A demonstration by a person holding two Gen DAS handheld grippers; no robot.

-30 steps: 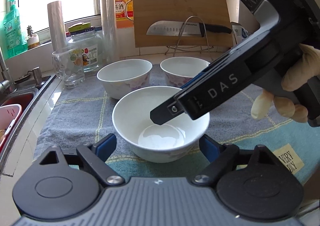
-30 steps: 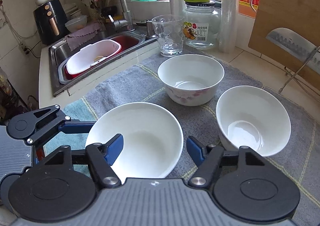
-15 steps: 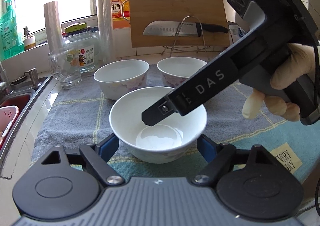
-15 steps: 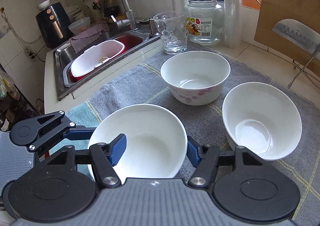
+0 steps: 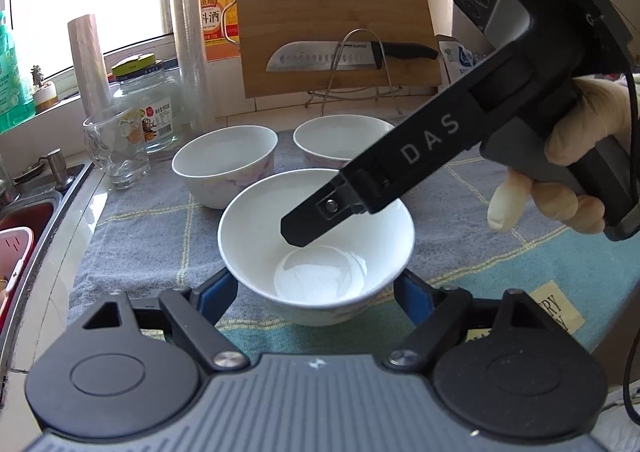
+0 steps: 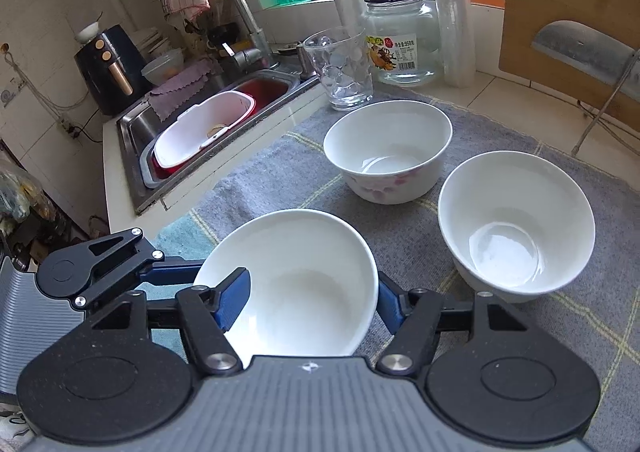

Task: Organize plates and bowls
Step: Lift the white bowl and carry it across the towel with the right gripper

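Three white bowls stand on a grey checked cloth (image 5: 132, 212). The near bowl (image 5: 316, 248) (image 6: 296, 284) sits between the open fingers of my left gripper (image 5: 316, 292), which straddle its sides. My right gripper (image 6: 308, 304) is open over the same bowl, with its left finger (image 6: 234, 300) inside the rim and its right finger outside; in the left wrist view it reaches in from the right (image 5: 320, 212). Two more bowls stand behind: one with pink flowers (image 5: 224, 164) (image 6: 388, 148) and one plain (image 5: 340, 140) (image 6: 516, 220).
A glass (image 5: 116, 148) (image 6: 340, 68), a jar (image 5: 148, 108) and rolls of film stand behind the bowls. A cutting board with a knife (image 5: 348, 56) leans at the back. A sink (image 6: 188, 132) with a pink tub lies to the left.
Both grippers have moved closer to the near bowl. The right gripper's left finger now dips inside its rim. The bowls have not moved.
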